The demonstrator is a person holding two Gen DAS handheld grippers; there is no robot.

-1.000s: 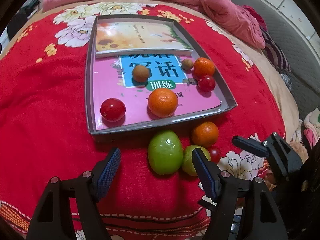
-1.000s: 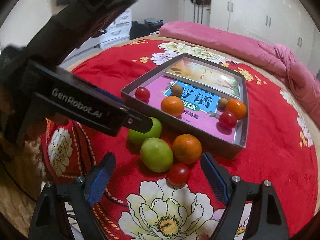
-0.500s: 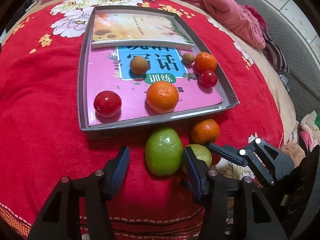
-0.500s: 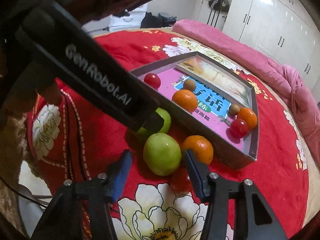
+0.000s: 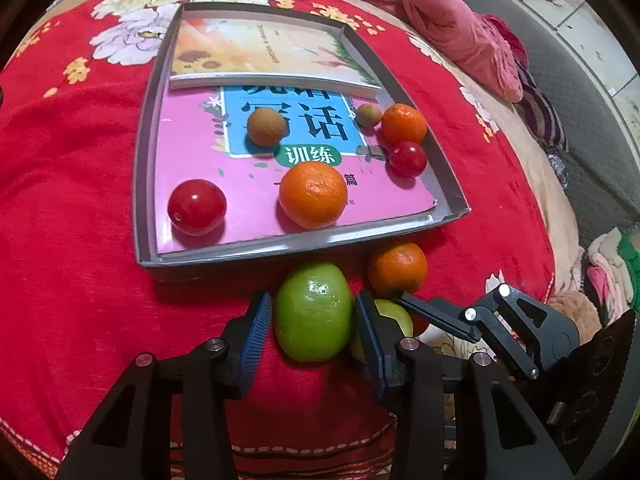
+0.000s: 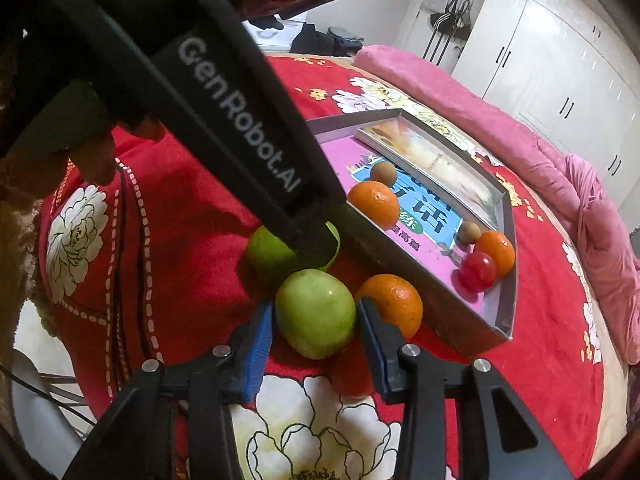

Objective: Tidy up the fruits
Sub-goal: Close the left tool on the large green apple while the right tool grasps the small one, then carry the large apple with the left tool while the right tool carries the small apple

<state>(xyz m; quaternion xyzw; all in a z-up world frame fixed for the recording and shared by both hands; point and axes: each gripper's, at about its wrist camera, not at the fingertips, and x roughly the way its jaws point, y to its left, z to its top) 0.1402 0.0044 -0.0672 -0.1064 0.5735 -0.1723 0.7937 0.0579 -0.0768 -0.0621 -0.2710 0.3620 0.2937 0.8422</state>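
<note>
Two green fruits lie on the red flowered bedspread in front of a grey tray (image 5: 140, 184). My left gripper (image 5: 312, 302) is closing on the larger green fruit (image 5: 314, 320), and both blue pads touch its sides. My right gripper (image 6: 315, 310) is closing on the other green fruit (image 6: 316, 316), pads against it too. Its black finger (image 5: 436, 316) shows beside that fruit (image 5: 396, 312) in the left wrist view. An orange (image 5: 396, 268) (image 6: 394, 306) and a small red tomato (image 6: 348, 368) lie next to them. The left gripper's arm (image 6: 240, 120) half hides its fruit (image 6: 268, 252).
The tray holds two books, two oranges (image 5: 313, 195), two red tomatoes (image 5: 197, 207) and two brown fruits (image 5: 266, 126). A pink quilt (image 5: 440, 12) lies along the far side. The bed edge drops off near both grippers. A hand (image 6: 92, 152) grips the left tool.
Both grippers came down over the green fruits. Their jaws narrowed from wide open until the pads met the fruits' sides. The right gripper shifted off the small tomato onto its green fruit.
</note>
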